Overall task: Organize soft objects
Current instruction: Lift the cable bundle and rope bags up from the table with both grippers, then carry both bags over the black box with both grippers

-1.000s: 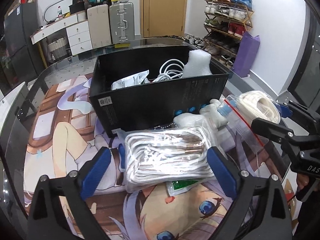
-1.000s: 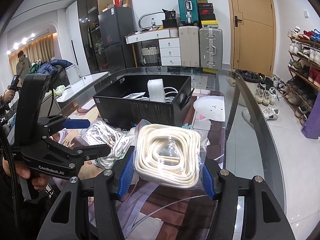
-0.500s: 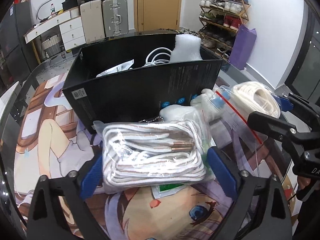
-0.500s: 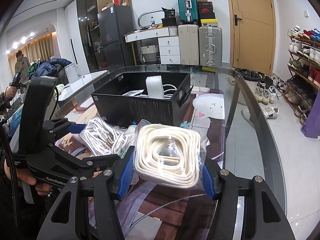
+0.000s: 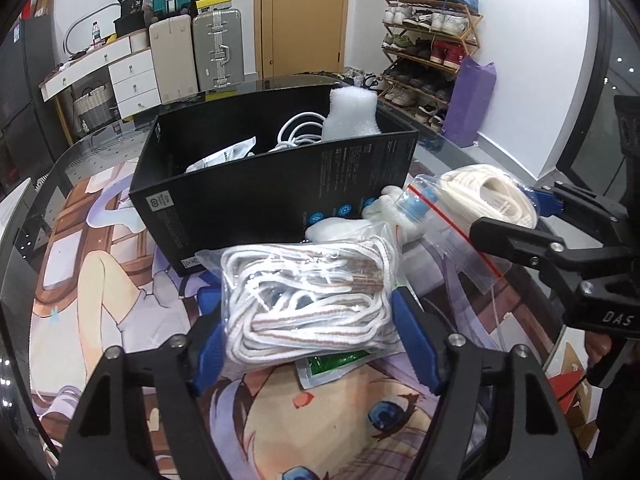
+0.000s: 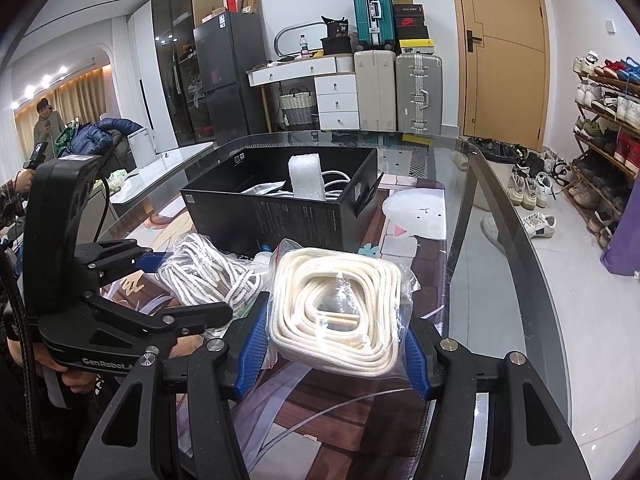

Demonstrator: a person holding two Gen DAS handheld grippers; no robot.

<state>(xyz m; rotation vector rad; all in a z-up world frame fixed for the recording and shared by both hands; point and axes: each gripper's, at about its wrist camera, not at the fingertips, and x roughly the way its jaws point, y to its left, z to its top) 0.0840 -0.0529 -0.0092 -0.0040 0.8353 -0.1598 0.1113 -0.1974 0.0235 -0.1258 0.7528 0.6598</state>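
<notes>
My left gripper [image 5: 316, 344] is shut on a clear bag of white striped cord [image 5: 308, 300] and holds it just above the printed mat, in front of the black box [image 5: 272, 196]. My right gripper [image 6: 334, 352] is shut on a clear bag of cream rope [image 6: 336, 320], held above the table to the right of the box [image 6: 280, 216]. The box holds a white foam block [image 5: 352, 114], a white cable [image 5: 300, 132] and a silvery packet [image 5: 224, 158]. The cord bag also shows in the right wrist view [image 6: 208, 276], and the rope bag in the left wrist view [image 5: 484, 196].
A white soft item [image 5: 352, 228] and a green packet [image 5: 332, 364] lie on the mat by the box front. The glass table edge [image 6: 516, 256] curves close on the right. Suitcases, drawers and a shoe rack [image 5: 428, 28] stand beyond the table.
My left gripper closed on the bag of striped cord and lifted it off the mat toward the box. My right gripper kept hold of the rope bag, nearly still.
</notes>
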